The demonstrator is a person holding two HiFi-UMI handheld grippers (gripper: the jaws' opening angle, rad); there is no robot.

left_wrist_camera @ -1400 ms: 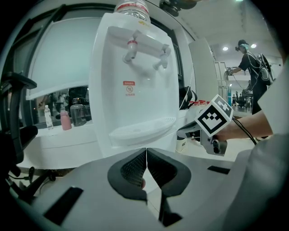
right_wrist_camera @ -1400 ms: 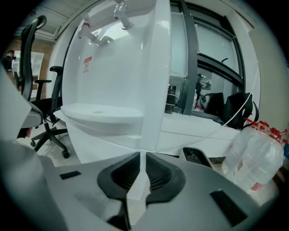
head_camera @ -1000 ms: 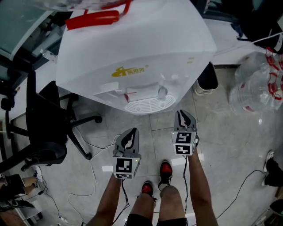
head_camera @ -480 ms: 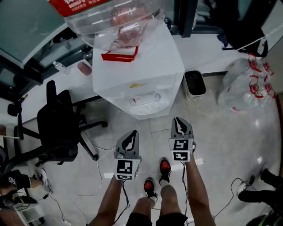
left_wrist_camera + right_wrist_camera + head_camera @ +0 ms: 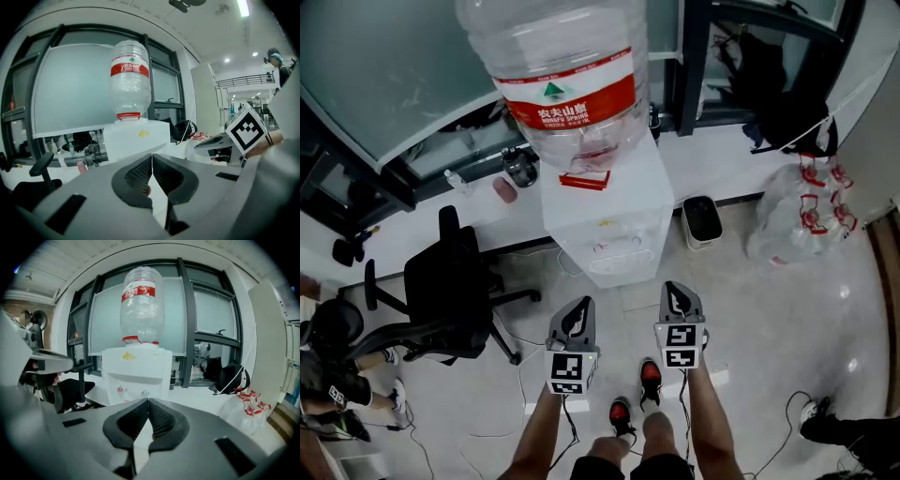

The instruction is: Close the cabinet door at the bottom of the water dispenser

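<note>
Rising with the person since a second ago, the head view now takes in the whole water dispenser (image 5: 609,220) with its bottle (image 5: 565,84) on top, where before only the white top filled the frame. It stands on the pale tiled floor (image 5: 769,319) against the glass wall (image 5: 384,84), straight ahead of the two grippers and well apart from them. Its lower front, where the cabinet door sits, shows in no view (the gripper bodies cover it in both gripper views). A black office chair (image 5: 441,291) stands to its left, a heap of clear plastic containers (image 5: 797,220) lies off to its right, and a small dark bin (image 5: 701,220) stands just beside its right side. The left gripper (image 5: 578,314) has its jaws closed tip to tip with nothing between them, and the right gripper (image 5: 678,298) is likewise closed and empty. Below them the person's red-and-black shoes (image 5: 650,375) stand on the floor.
</note>
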